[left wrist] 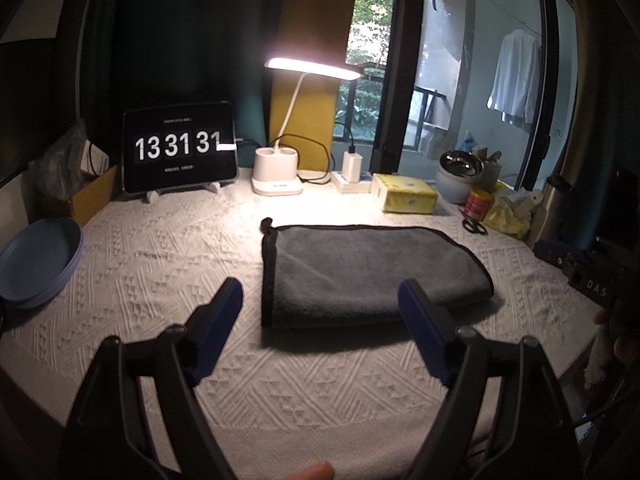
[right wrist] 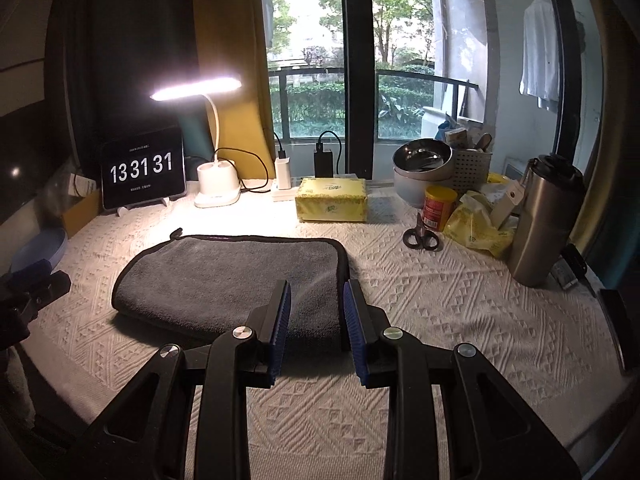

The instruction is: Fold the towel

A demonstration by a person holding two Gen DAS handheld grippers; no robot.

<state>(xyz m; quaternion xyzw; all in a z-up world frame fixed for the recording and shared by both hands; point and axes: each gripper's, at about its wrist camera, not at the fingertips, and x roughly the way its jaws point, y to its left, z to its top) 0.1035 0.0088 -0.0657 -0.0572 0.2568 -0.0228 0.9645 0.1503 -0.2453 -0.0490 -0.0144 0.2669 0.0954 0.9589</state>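
A grey towel (left wrist: 360, 272) with black trim lies folded flat on the white patterned tablecloth (left wrist: 160, 264). It also shows in the right wrist view (right wrist: 228, 276). My left gripper (left wrist: 320, 300) is open wide and empty, held just short of the towel's near edge. My right gripper (right wrist: 316, 292) is partly open and empty, its fingertips at the towel's near right corner. The left gripper shows at the left edge of the right wrist view (right wrist: 36, 284).
At the back stand a clock tablet (left wrist: 178, 152), a lit desk lamp (left wrist: 280, 176), a charger (left wrist: 352, 168) and a yellow tissue pack (left wrist: 404, 198). A blue bowl (left wrist: 38, 260) sits left. Scissors (right wrist: 420, 236), a red can (right wrist: 440, 206), steel bowls (right wrist: 422, 160) and a steel tumbler (right wrist: 544, 220) stand right.
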